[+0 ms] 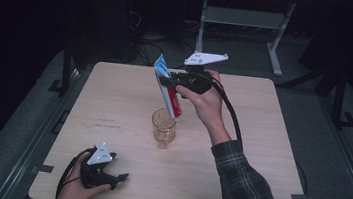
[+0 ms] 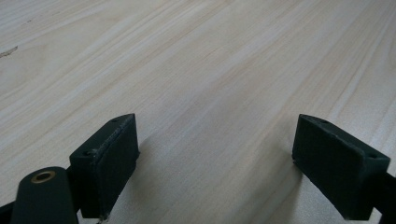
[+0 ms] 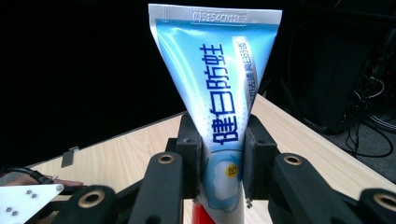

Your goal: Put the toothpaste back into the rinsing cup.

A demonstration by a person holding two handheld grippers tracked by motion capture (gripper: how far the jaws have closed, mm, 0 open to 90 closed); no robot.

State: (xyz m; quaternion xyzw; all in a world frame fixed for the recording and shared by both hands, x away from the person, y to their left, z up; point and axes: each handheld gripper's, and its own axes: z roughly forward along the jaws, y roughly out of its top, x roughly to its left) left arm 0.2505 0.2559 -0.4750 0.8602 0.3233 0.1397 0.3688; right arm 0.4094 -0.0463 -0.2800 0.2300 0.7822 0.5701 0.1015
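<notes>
Toothpaste tube (image 1: 168,91) hangs tilted over glass (image 1: 164,127).

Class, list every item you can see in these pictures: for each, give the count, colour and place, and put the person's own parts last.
Toothpaste tube: one, blue, white and red, held tilted above the glass, crimped end up.
Glass: one, clear amber, standing near the table's middle.
Table: one, pale wood.
Desk frame: one, grey, on the floor beyond the table.
Left hand-held gripper: one, black, jaws apart, low over the table's near left corner.
Right hand-held gripper: one, black, clamped on the tube.
Hands: two, left hand, right hand.
Sleeve: one, dark plaid, right forearm.
</notes>
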